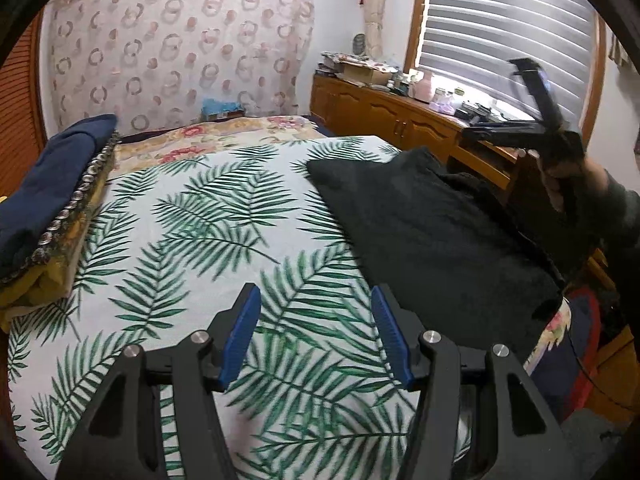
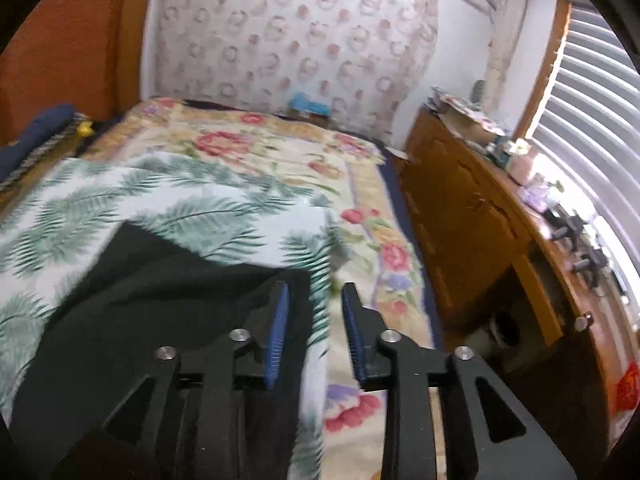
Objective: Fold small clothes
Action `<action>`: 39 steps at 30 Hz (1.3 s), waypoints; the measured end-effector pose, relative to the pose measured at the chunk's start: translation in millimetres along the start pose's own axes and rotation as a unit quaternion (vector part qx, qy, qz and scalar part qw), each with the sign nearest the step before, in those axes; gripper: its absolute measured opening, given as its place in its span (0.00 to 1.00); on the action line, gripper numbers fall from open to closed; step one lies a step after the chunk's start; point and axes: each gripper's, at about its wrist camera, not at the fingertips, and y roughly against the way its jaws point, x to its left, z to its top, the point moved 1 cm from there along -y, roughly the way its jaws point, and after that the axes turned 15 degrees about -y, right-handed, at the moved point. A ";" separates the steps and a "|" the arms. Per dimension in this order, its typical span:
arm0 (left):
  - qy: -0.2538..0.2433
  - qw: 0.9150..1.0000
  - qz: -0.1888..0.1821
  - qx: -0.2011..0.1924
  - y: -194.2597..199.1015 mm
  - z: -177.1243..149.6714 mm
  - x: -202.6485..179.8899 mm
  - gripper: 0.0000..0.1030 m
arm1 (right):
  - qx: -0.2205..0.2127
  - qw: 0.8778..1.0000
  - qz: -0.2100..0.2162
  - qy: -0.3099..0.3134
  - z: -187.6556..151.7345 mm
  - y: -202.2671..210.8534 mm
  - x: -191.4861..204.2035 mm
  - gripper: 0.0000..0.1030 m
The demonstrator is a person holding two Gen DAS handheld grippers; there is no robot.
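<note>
A dark green, folded-looking garment (image 1: 432, 232) lies on the palm-leaf sheet (image 1: 208, 216) at the bed's right edge. My left gripper (image 1: 314, 300) hovers open over the bare sheet to the garment's left, with nothing between its blue pads. In the right wrist view the same garment (image 2: 140, 300) lies below and left of my right gripper (image 2: 315, 292). That gripper is open and empty, above the garment's right edge. A hand holds this right gripper (image 1: 496, 98) raised beyond the garment's far right side, fingers spread.
A folded stack sits at the bed's left: a navy garment (image 1: 52, 176) on a yellow patterned cloth (image 1: 44, 284). A floral bedcover (image 2: 260, 148) lies under the leaf sheet. Wooden cabinets (image 1: 380, 112) with clutter line the right wall under window blinds (image 1: 504, 20).
</note>
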 end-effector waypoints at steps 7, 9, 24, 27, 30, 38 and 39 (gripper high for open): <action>-0.025 0.999 -0.033 0.010 -12.8 7.5 -29.2 0.55 | 0.016 0.998 0.063 0.019 -64.2 53.2 17.1 0.44; -0.031 0.999 -0.040 0.015 -16.2 8.6 -36.2 0.55 | 0.022 0.997 0.078 0.020 -89.3 63.7 23.1 0.44; -0.058 0.995 -0.068 0.049 -32.6 5.0 -71.1 0.55 | 0.078 0.992 0.096 -0.027 -158.7 68.7 3.0 0.14; -0.058 0.995 -0.069 0.051 -31.7 3.9 -71.1 0.55 | 0.074 0.991 0.109 -0.039 -159.4 76.9 -6.6 0.03; -0.057 0.995 -0.070 0.051 -31.6 3.3 -70.4 0.55 | 0.076 0.991 0.093 -0.056 -161.2 86.1 -20.6 0.03; -0.059 0.994 -0.074 0.055 -30.9 0.4 -70.3 0.55 | 0.089 0.990 0.085 -0.069 -170.2 84.8 -22.7 0.03; -0.059 0.994 -0.075 0.055 -31.3 0.0 -70.9 0.55 | 0.086 0.990 0.086 -0.071 -168.7 85.5 -22.8 0.03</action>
